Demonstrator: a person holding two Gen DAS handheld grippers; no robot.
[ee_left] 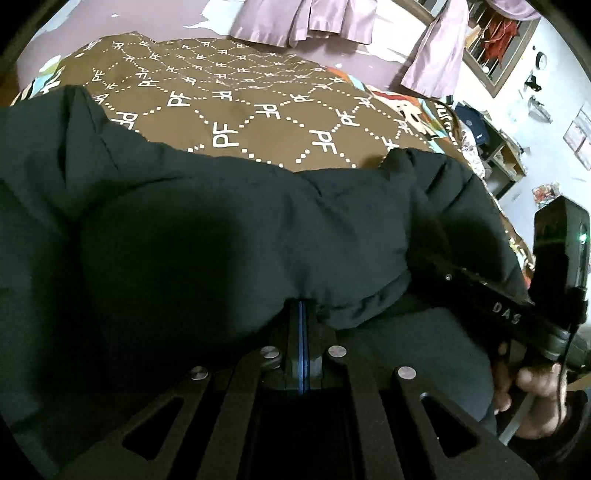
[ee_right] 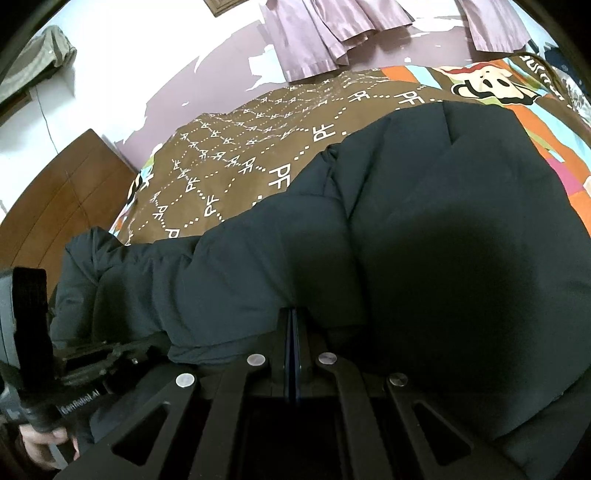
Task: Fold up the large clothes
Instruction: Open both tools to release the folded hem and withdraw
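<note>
On the left, the left gripper (ee_left: pixel 301 314) has its two fingers pressed tight together, and the edge of the big black puffy jacket (ee_left: pixel 221 229) bulges right over the tips — it is pinching the jacket's edge. The jacket lies across the near side of the bed, on a brown bedspread (ee_left: pixel 258 110) with white "PF" letters and dotted lines. Behind the bed hang pale purple curtains (ee_left: pixel 306 18).

On the right, the right gripper (ee_right: pixel 293 317) looks the same — fingers shut tight with the jacket (ee_right: pixel 424 240) puffed up over them, so it pinches the jacket too. The two grippers are close, side by side along the near edge. A brown wooden board (ee_right: pixel 66 192) stands at the bed's far left end.
</note>
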